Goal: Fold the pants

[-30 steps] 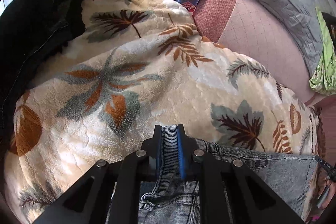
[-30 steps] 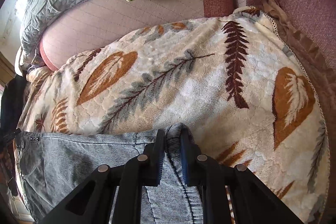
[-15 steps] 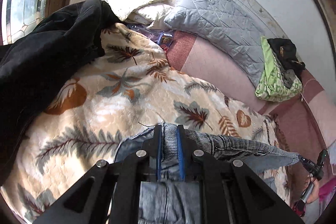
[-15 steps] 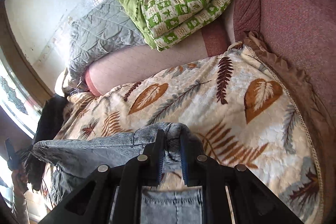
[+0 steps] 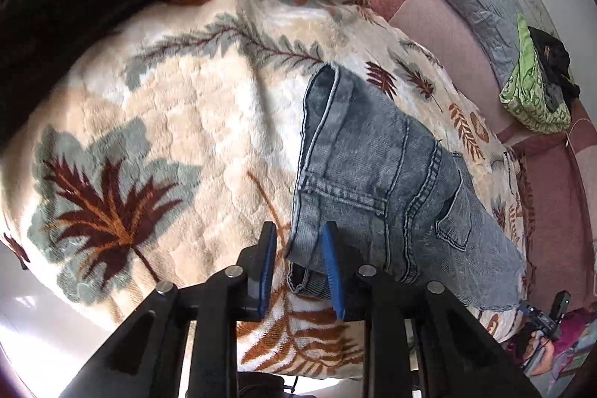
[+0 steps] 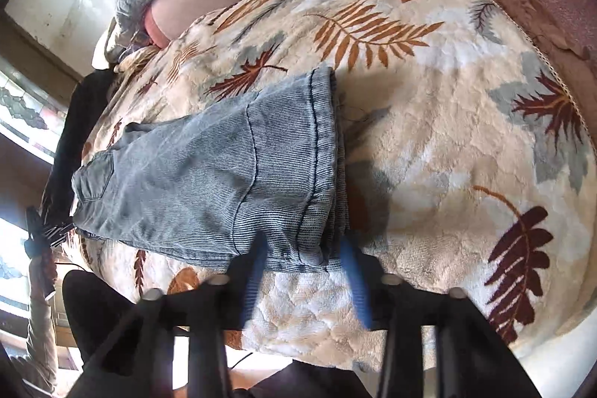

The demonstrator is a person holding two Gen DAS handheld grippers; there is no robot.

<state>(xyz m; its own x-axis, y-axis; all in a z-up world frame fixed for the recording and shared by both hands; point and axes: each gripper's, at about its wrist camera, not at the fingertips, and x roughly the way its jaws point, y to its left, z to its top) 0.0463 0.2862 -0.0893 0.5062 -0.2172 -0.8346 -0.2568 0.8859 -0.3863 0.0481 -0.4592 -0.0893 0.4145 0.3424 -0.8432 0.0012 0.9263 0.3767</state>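
1. Your left gripper (image 5: 298,265) has just been opening; its jaws stand apart around the jeans (image 5: 377,174) waistband corner, folded on the blanket (image 5: 168,122). Back out straight.
2. Your right gripper (image 6: 304,273), likewise just opening, stands spread around the hem; lift clear without dragging.

The pants (image 5: 377,174) are lying folded on a cream blanket (image 5: 194,122) printed with leaves, forming a flat, roughly rectangular bundle of faded grey-blue ribbed denim. In the left wrist view the waistband end is showing, with a back pocket, belt loops and heavy double seams facing up, and one corner is curling over near the bottom edge. In the right wrist view the stitched leg hems (image 6: 321,152) are lying stacked along the right edge, layered one over another.
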